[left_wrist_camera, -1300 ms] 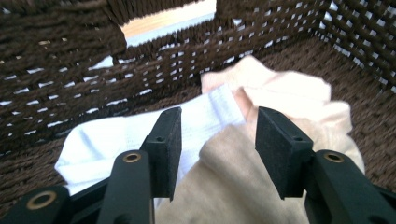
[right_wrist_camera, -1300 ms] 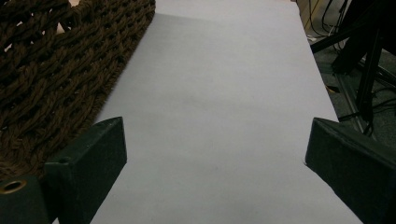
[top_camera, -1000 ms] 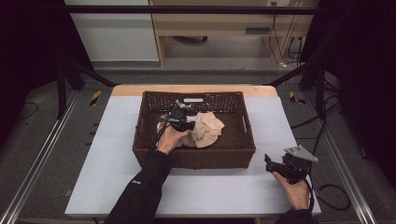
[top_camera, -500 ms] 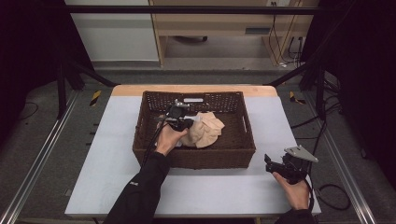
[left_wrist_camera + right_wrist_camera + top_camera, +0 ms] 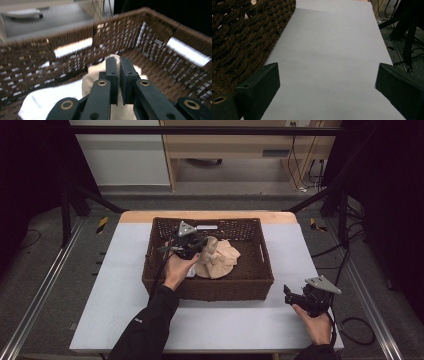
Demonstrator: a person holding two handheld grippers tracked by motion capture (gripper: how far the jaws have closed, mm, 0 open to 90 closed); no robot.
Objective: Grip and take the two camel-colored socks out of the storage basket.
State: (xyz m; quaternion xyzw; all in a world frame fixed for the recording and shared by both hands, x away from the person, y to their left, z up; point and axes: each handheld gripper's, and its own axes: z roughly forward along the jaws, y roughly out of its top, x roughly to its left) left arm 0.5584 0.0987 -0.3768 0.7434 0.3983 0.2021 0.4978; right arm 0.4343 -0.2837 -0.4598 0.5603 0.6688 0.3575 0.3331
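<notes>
- Left gripper point(image 5: 199, 243) is inside the brown wicker basket point(image 5: 260, 279), jaws clenched on a fold of the beige cloth point(image 5: 220, 260). The jaws have just been closing with the fabric between them.
- In the left gripper view the two black jaws of the left gripper point(image 5: 119, 65) stand nearly together, a thin ridge of beige cloth point(image 5: 93, 76) pinched between the pads.
- The pinched fold stands up in a peak above the rest of the pile; the remainder lies crumpled on the basket floor, about mid-basket, slightly toward the near wall.
- A white cloth point(image 5: 47, 100) lies beside the beige one in the basket, low on the person's left.
- Basket walls point(image 5: 175, 52) rise on all sides of the grip; the far wall and the right wall sit close behind the cloth, so the open way is upward, not sideways.
- Right gripper point(image 5: 292, 296) rests on the table point(image 5: 120, 270) near its near-right corner, jaws released and wide apart, nothing between them.
- In the right gripper view bare table point(image 5: 332, 62) runs ahead between the jaws, with the basket's outer wall point(image 5: 244, 37) close on one side and the table edge on the other.
</notes>
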